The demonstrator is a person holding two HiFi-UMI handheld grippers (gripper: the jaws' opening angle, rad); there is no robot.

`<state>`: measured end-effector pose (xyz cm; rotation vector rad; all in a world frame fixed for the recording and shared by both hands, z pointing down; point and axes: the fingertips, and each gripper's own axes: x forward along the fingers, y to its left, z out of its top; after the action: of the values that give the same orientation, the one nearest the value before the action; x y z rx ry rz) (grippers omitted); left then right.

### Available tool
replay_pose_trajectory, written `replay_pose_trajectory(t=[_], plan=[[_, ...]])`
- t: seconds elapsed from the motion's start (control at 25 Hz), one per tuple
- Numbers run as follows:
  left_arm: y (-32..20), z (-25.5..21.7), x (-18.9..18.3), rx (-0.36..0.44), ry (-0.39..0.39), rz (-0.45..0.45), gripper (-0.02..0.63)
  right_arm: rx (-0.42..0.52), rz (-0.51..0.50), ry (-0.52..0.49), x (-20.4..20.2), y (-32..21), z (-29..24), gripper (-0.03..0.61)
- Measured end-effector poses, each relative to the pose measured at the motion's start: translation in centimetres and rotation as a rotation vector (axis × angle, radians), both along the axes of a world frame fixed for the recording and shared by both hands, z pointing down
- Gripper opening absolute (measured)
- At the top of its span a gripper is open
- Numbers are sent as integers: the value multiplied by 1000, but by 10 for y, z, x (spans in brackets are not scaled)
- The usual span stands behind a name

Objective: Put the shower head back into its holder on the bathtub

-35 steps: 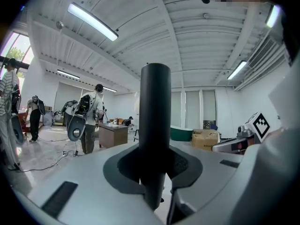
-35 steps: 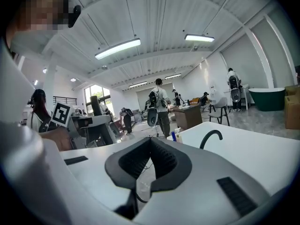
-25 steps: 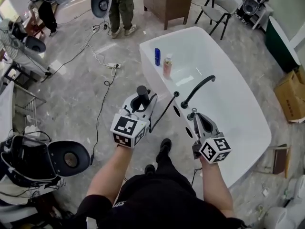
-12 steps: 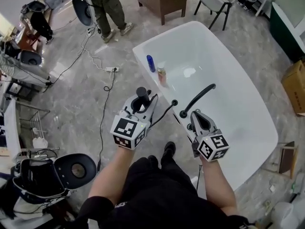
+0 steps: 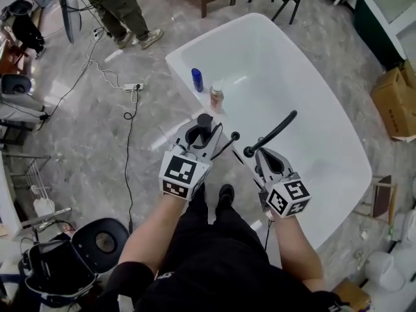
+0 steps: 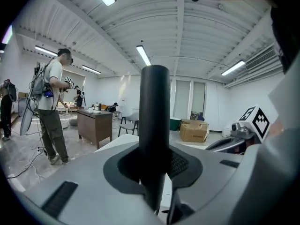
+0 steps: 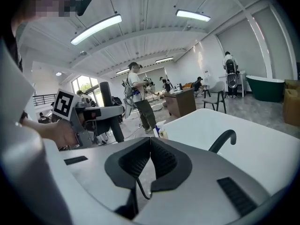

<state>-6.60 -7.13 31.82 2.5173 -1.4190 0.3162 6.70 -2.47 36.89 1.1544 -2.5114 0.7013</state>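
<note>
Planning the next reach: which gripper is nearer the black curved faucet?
Right. The right gripper is just beside the faucet; the left gripper, clamped on the shower head, is farther to its left.

Left tongs (image 5: 200, 135): I've got them clamped on the shower head's (image 6: 154, 116) dark handle, upright.
Right tongs (image 5: 261, 156): jaws pressed together.
Forearms: both stretched forward, side by side.

No readable text, brand or number anywhere. Left marker cube (image 5: 184, 174), right marker cube (image 5: 287, 198): square patterns only. Blue bottle (image 5: 197, 80), cardboard box (image 5: 393, 103): print too small.
</note>
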Motion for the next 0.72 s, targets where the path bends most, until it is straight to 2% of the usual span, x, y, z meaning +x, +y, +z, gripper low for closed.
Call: replay_pose_trajectory(t=[0.32,0.72], plan=[[-11,41,-29,-48,17,62,109,-67,32,19,-45,5,33,43],[-37,126,-10,-118,39,116,109,-202,72,58,-58,1,148,80]])
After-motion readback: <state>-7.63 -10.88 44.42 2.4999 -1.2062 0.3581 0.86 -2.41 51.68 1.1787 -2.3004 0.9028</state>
